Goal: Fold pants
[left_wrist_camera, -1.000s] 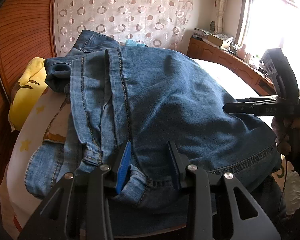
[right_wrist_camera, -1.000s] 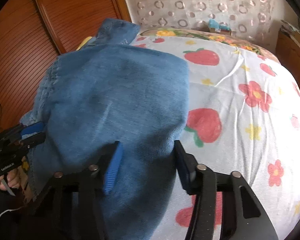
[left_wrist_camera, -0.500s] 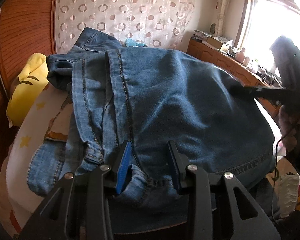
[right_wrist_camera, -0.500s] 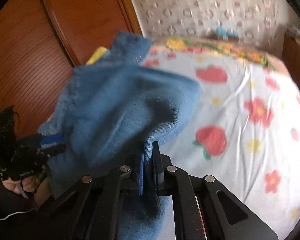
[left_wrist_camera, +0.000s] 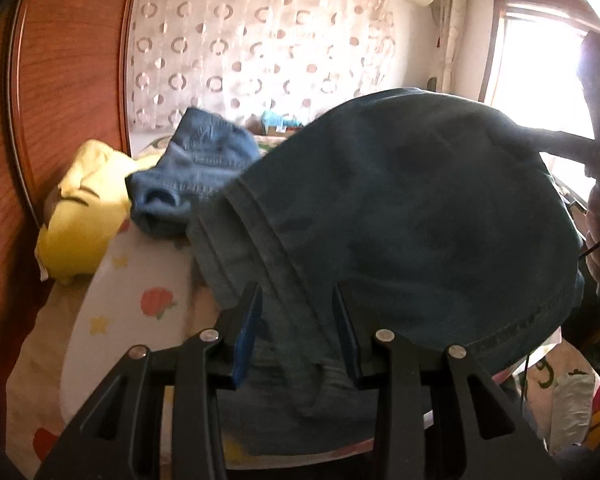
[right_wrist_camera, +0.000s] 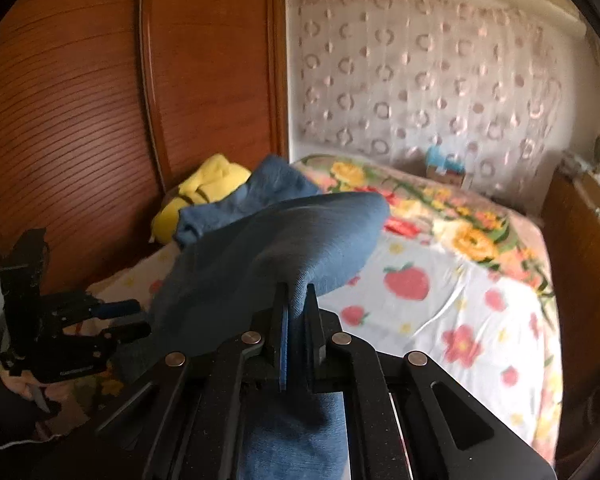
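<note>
— Well, ran near-to-far along bed [right_wrist_camera: 480, 292]'s left side, those jeans [left_wrist_camera: 400, 216], near end lifted?
— Yes. Clamped narrow on denim by right gripper [right_wrist_camera: 296, 300], raised; left gripper [left_wrist_camera: 296, 320] wide open, straddling seam.

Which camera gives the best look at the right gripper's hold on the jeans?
The right wrist view: the right gripper pinches a bunch of the jeans between nearly closed fingers. The left wrist view shows it only as a backlit silhouette at the frame's right edge.
</note>
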